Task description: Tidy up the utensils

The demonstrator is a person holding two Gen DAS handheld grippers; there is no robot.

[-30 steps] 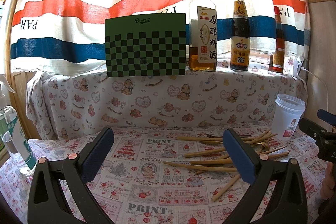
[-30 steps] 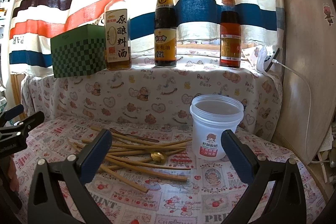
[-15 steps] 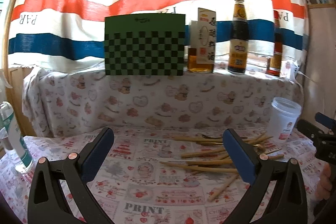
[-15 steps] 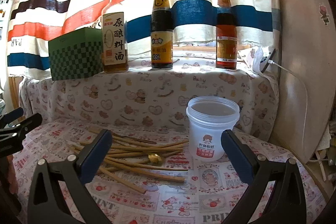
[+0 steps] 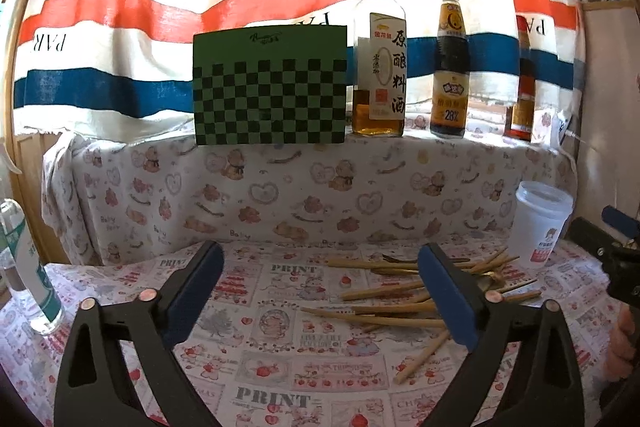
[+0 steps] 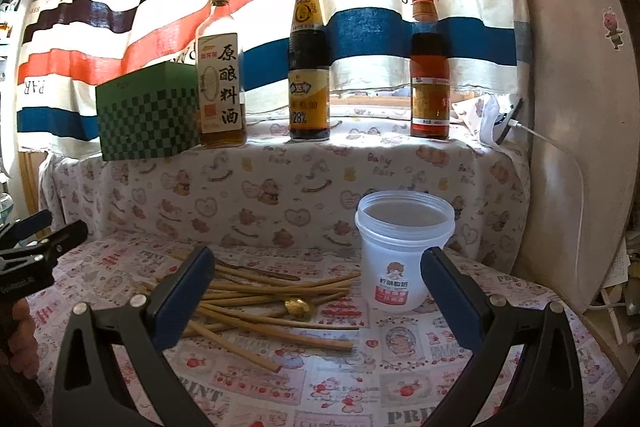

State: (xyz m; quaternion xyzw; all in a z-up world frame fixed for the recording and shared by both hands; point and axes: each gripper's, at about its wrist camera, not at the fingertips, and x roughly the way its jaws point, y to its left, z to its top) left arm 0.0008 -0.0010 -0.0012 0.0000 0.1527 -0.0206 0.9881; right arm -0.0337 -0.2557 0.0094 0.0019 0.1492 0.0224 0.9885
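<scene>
Several wooden chopsticks [image 6: 276, 307] lie scattered on the printed tablecloth, with a gold spoon [image 6: 297, 307] and a dark fork [image 6: 260, 271] among them. A translucent white plastic cup [image 6: 402, 251] stands upright just right of the pile. My right gripper [image 6: 320, 303] hovers open above the pile's near side, holding nothing. In the left wrist view the chopsticks [image 5: 384, 311] lie ahead and to the right, partly behind the right finger, and the cup [image 5: 540, 223] stands at far right. My left gripper [image 5: 320, 299] is open and empty, left of the pile.
A raised ledge behind carries a green checkered box [image 5: 270, 87] and three sauce bottles [image 6: 308, 67]. A clear bottle [image 5: 24, 267] stands at the left table edge. A white cable [image 6: 560, 155] hangs by the right wall. The other gripper and a hand [image 6: 24, 279] show at far left.
Both grippers have drawn back and risen slightly, so the table scene sits lower and smaller in view. Both stay open; the utensils and cup have not moved.
</scene>
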